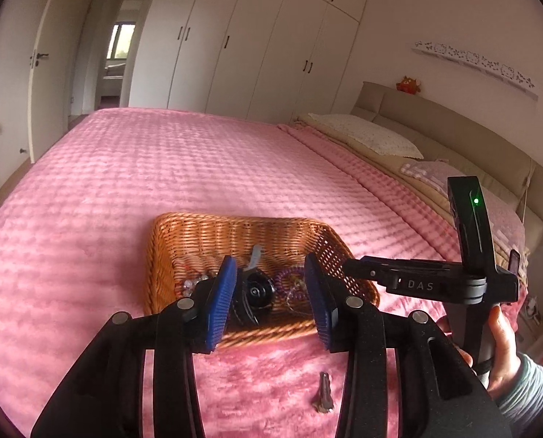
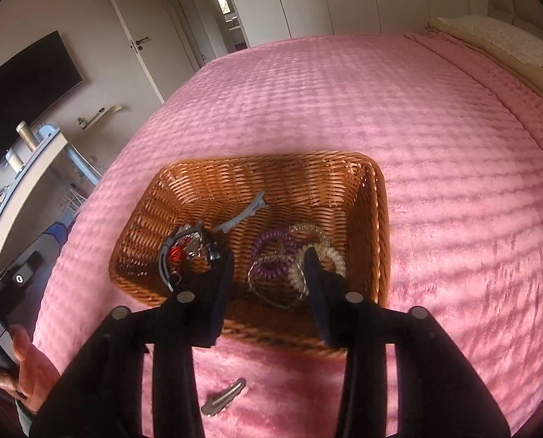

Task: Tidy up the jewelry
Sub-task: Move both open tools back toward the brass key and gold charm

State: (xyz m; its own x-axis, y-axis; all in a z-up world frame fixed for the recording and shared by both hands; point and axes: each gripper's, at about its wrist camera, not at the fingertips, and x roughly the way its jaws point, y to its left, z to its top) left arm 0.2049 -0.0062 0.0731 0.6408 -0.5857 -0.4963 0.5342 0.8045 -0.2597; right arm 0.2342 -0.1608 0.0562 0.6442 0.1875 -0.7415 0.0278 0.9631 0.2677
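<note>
A brown wicker basket (image 1: 183, 241) (image 2: 373, 219) sits on the pink bedspread. It holds a black watch (image 1: 256, 294) (image 2: 191, 250), a grey hair clip (image 1: 253, 257) (image 2: 242, 215), a purple coil hair tie (image 1: 293, 283) (image 2: 271, 255), a cream coil tie (image 2: 335, 259) and thin bracelets. My left gripper (image 1: 271, 292) is open over the basket's near side, its jaws either side of the watch. My right gripper (image 2: 269, 277) is open over the basket's near rim, above the coil ties. A small grey hair clip (image 1: 324, 392) (image 2: 222, 398) lies on the bedspread in front of the basket.
The pink bedspread (image 1: 161, 168) (image 2: 344, 102) stretches far beyond the basket. Pillows (image 1: 366, 133) and the headboard lie at the right. White wardrobes (image 1: 256, 43) and a door stand behind. A TV (image 2: 23, 91) and a white desk (image 2: 26, 179) are at the left.
</note>
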